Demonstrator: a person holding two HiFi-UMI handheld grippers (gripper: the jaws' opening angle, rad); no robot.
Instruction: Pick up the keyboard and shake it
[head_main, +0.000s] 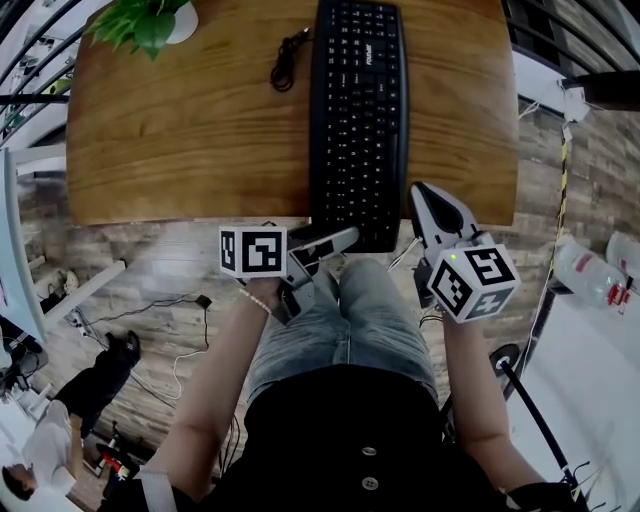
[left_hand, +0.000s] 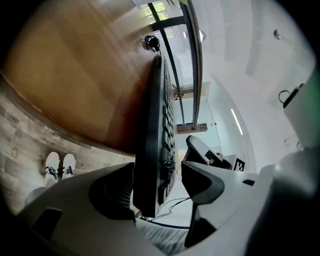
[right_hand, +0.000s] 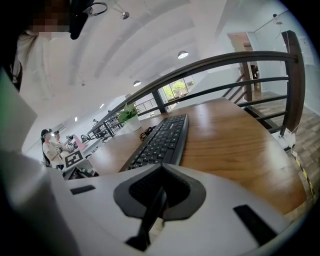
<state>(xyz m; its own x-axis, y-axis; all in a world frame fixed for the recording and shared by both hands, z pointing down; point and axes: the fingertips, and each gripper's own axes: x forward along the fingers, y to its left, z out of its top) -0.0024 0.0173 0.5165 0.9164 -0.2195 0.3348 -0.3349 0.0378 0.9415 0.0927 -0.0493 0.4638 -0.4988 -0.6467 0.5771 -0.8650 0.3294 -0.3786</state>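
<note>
The black keyboard (head_main: 358, 110) lies on the wooden table (head_main: 200, 130), its long side running away from me and its near end just over the front edge. My left gripper (head_main: 335, 243) is at that near end. In the left gripper view its jaws (left_hand: 157, 185) stand wide, with the keyboard's edge (left_hand: 157, 140) between them. The key-side pad (left_hand: 197, 180) stands clear of the keys. My right gripper (head_main: 437, 205) hovers just right of the keyboard's near corner. It is shut (right_hand: 160, 192) on nothing, with the keyboard (right_hand: 160, 140) ahead to its left.
A coiled black cable (head_main: 287, 58) lies left of the keyboard's far end. A potted plant (head_main: 145, 20) stands at the far left corner. A dark railing (right_hand: 295, 65) runs along the table's right side. My legs are under the front edge.
</note>
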